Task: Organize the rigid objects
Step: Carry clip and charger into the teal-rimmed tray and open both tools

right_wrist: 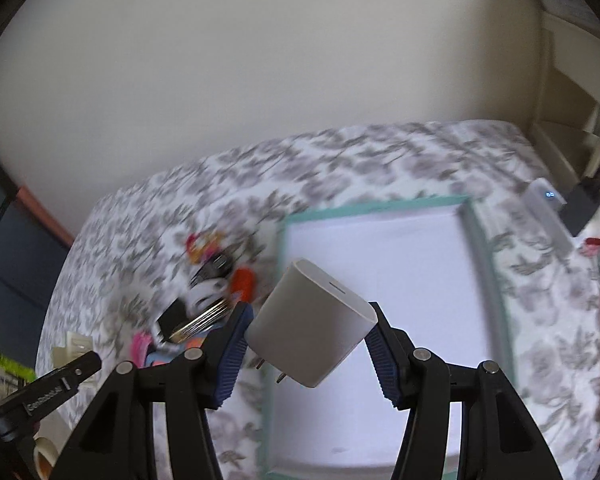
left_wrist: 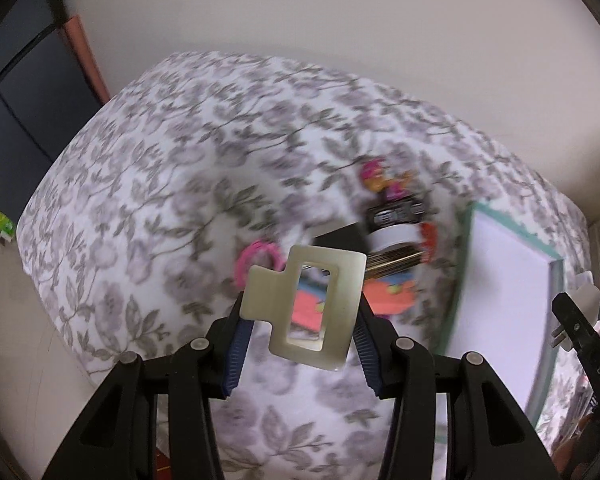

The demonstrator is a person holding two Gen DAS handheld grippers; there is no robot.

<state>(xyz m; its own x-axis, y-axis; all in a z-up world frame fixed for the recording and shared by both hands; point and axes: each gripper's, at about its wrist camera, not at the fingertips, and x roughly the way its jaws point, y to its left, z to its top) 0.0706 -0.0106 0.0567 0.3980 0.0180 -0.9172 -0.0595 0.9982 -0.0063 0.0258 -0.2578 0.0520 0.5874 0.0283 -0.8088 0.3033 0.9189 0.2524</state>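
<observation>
Both grippers carry a piece toward the tray.

The right gripper is clamped on a white charger, held tilted in the air above the near left part of the teal-rimmed tray. The left gripper is clamped on a cream hair clip, up over the pile of small things just left of the tray. Best to lower the charger flat onto the tray floor before letting go, well inside the rim.
</observation>
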